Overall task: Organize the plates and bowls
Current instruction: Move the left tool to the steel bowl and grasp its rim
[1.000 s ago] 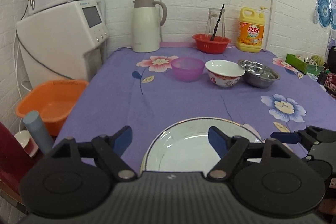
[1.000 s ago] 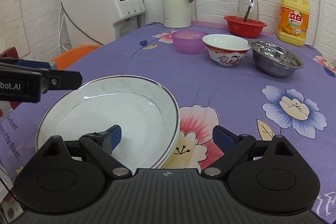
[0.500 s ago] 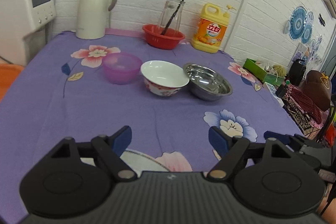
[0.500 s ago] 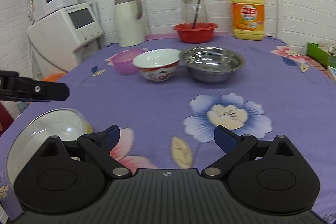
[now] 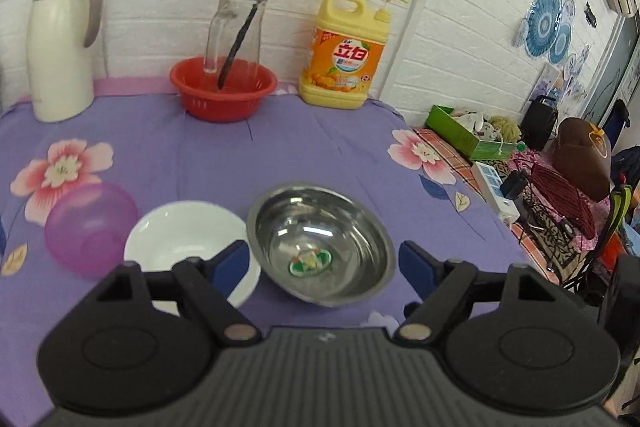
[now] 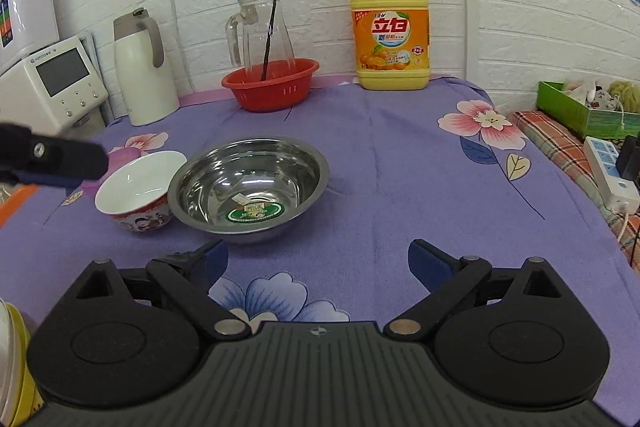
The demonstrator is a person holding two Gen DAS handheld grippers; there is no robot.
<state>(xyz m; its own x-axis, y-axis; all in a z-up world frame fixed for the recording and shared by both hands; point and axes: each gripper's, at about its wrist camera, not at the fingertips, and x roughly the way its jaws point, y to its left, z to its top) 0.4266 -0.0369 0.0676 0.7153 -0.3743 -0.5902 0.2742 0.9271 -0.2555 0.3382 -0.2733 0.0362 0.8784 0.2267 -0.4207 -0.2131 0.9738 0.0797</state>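
A steel bowl [image 5: 320, 243] stands on the purple cloth, with a white bowl [image 5: 180, 243] touching its left side and a purple plastic bowl [image 5: 90, 227] further left. My left gripper [image 5: 322, 261] hovers just before the steel bowl. Its jaws are opening, and the bowl shows in the gap, but neither pad touches it. In the right wrist view the steel bowl [image 6: 248, 187] and the white bowl [image 6: 138, 191] lie ahead. My right gripper [image 6: 320, 261] is open and empty over a blue flower print. A plate rim [image 6: 10, 355] shows at the lower left edge.
Along the back wall stand a white thermos jug [image 5: 60, 47], a red basket [image 5: 222, 95] holding a glass pitcher, and a yellow detergent bottle [image 5: 344, 55]. A green box [image 5: 468, 135] and a power strip [image 6: 608, 171] lie past the table's right edge.
Both grippers have swung right and forward, away from the white plate and towards the bowls. The plate has left the left wrist view. The left jaws have widened slightly.
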